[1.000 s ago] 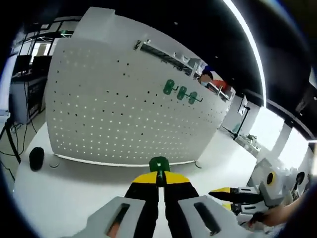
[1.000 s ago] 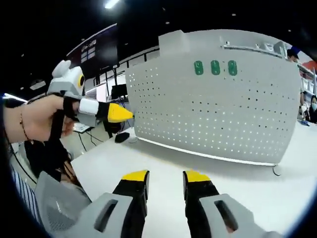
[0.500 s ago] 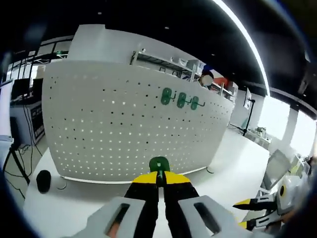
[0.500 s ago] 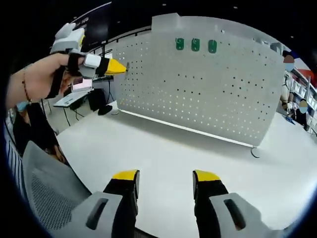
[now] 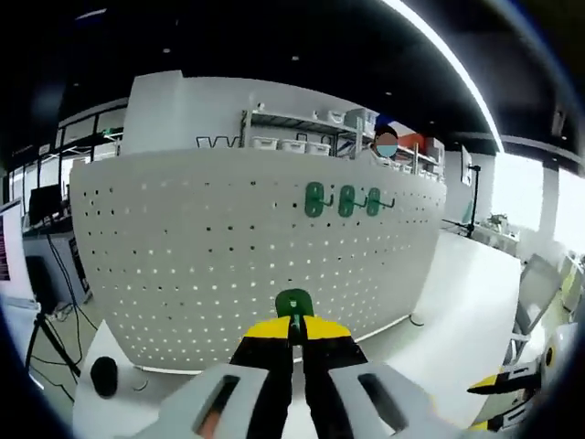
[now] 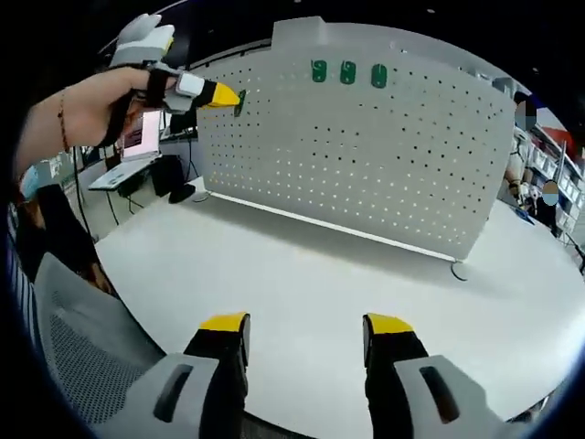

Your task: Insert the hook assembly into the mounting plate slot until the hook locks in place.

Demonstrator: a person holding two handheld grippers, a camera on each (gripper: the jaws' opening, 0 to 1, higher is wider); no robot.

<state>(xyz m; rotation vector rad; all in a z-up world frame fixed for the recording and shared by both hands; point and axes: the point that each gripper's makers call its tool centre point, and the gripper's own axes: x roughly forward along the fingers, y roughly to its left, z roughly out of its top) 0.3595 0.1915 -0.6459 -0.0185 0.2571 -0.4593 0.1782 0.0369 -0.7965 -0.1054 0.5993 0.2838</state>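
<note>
A large white perforated metal pegboard panel (image 5: 238, 247) stands upright on a white table (image 6: 311, 302), spanning the middle of the left gripper view and the upper centre of the right gripper view (image 6: 366, 155). The board rests on small round feet, one (image 6: 457, 271) seen at its lower right corner in the right gripper view.

In the upper left of the right gripper view a person's hand (image 6: 87, 105) holds the left gripper (image 6: 236, 99) up against the left edge of the board. Its yellow-tipped jaws are pressed together on a small green plastic hook piece (image 6: 239, 101). In the left gripper view the same gripper (image 5: 294, 329) rises from the bottom centre with the green hook piece (image 5: 293, 304) clamped between its yellow tips, in front of the lower middle of the board; whether it touches the board cannot be told.

The right gripper (image 6: 308, 334) sits at the bottom centre of its own view, jaws well apart above bare table, holding nothing. Its yellow tips (image 5: 507, 389) also show at the lower right edge of the left gripper view.

Three green hooks (image 5: 345, 200) hang side by side near the top of the board, right of centre in the left gripper view and at top centre in the right gripper view (image 6: 347, 73).

A small black round object (image 5: 103, 376) sits on the table at lower left of the left gripper view.
</note>
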